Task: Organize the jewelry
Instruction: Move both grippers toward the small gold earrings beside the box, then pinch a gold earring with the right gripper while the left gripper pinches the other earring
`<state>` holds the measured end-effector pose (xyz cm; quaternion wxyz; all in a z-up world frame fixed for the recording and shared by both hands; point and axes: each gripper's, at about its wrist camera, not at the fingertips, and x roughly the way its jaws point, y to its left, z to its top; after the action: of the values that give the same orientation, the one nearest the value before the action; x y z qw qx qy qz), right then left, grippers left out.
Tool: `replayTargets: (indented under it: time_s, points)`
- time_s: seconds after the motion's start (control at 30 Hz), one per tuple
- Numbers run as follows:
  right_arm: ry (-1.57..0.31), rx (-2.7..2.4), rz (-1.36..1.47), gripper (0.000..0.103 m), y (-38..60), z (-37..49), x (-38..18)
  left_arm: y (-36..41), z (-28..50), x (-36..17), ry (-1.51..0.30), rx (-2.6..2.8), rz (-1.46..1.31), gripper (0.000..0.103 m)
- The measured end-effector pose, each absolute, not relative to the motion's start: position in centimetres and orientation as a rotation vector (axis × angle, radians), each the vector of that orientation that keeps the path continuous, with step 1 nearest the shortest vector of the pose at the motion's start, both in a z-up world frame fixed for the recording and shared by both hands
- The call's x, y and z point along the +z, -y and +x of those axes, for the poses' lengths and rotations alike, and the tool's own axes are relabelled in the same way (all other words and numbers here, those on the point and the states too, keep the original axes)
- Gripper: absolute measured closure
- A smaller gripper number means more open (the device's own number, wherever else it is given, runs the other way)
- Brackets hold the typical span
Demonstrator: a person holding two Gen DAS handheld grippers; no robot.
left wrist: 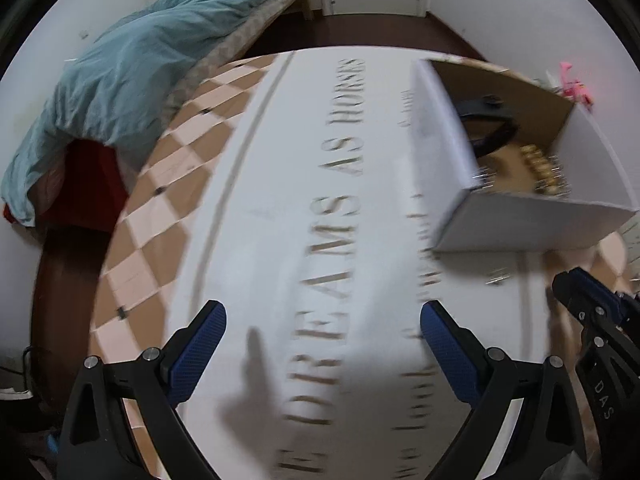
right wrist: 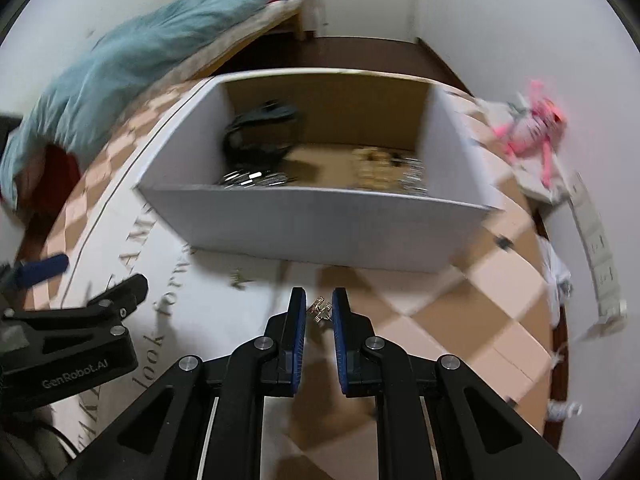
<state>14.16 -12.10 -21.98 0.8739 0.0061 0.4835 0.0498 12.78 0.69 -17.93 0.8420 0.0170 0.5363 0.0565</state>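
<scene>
A white cardboard box (right wrist: 320,232) stands on the table; it also shows in the left wrist view (left wrist: 536,232). Inside lie a black strap item (right wrist: 256,136), gold beads (right wrist: 376,168) and silvery pieces (right wrist: 252,179). A small gold jewelry piece (right wrist: 319,309) lies between the tips of my right gripper (right wrist: 319,306), whose jaws are narrowly apart around it. Another small piece (right wrist: 239,278) lies on the table in front of the box. My left gripper (left wrist: 322,320) is wide open and empty above the white cloth lettering.
The table wears a checked cloth (right wrist: 460,320) with a white lettered panel (left wrist: 304,240). A pink toy (right wrist: 532,132) lies at the back right. A bed with a blue blanket (left wrist: 132,72) stands to the left. A white strip (right wrist: 596,252) lies at the right edge.
</scene>
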Motion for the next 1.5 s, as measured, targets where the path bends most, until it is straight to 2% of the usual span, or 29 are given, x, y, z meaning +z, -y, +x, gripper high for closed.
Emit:
replayTargets:
  time_s: [0.2, 0.27, 0.33, 0.47, 0.5, 0.53, 0.6, 0.67, 0.7, 0.9, 1.03, 1.17, 1.37, 1.5]
  points:
    - [-1.013, 0.02, 0.104, 0.089, 16.8, 13.4, -21.6, 3.7, 13.7, -18.1, -1.117, 0.012, 0.032, 0.005]
    - [-1.008, -0.001, 0.115, 0.089, 17.6, 13.1, -21.6, 5.0, 14.0, -18.3, -1.115, -0.007, 0.053, 0.017]
    - [-1.004, -0.015, 0.127, 0.089, 18.6, 12.8, -21.6, 6.1, 14.4, -18.8, -1.12, -0.023, 0.073, 0.034]
    - [-1.001, -0.033, 0.146, 0.089, 19.5, 12.6, -21.5, 7.2, 14.6, -19.0, -1.111, -0.036, 0.084, 0.048]
    - [-1.0, -0.034, 0.149, 0.089, 19.6, 12.6, -21.4, 7.2, 14.7, -18.9, -1.107, -0.045, 0.085, 0.056]
    - [-0.999, -0.037, 0.153, 0.089, 19.7, 12.5, -21.4, 7.4, 14.8, -18.8, -1.104, -0.062, 0.084, 0.071]
    - [-0.997, -0.04, 0.157, 0.089, 19.9, 12.6, -21.4, 7.7, 15.0, -18.8, -1.104, -0.075, 0.092, 0.085]
    - [-0.992, -0.041, 0.162, 0.089, 19.9, 12.6, -21.2, 8.0, 14.9, -18.8, -1.102, -0.077, 0.098, 0.086]
    - [-0.99, -0.041, 0.161, 0.089, 19.9, 12.6, -21.2, 8.0, 14.9, -18.8, -1.1, -0.084, 0.096, 0.093]
    - [-0.969, -0.033, 0.176, 0.089, 20.0, 12.5, -20.1, 7.4, 14.3, -18.4, -1.086, -0.105, 0.065, 0.1]
    - [-0.945, -0.01, 0.199, 0.089, 20.1, 12.3, -18.5, 6.3, 12.9, -17.0, -1.089, -0.135, 0.001, 0.1]
    - [-0.912, 0.03, 0.226, 0.089, 20.1, 12.6, -15.9, 5.0, 12.4, -13.6, -1.057, -0.177, -0.062, 0.1]
    - [-0.876, 0.101, 0.241, 0.089, 19.7, 15.6, -11.9, 3.5, 15.8, -7.1, -0.962, -0.208, -0.111, 0.1]
    - [-0.93, 0.134, 0.241, 0.089, 19.1, 18.9, -11.7, 3.2, 18.9, -5.9, -0.95, -0.201, -0.097, 0.1]
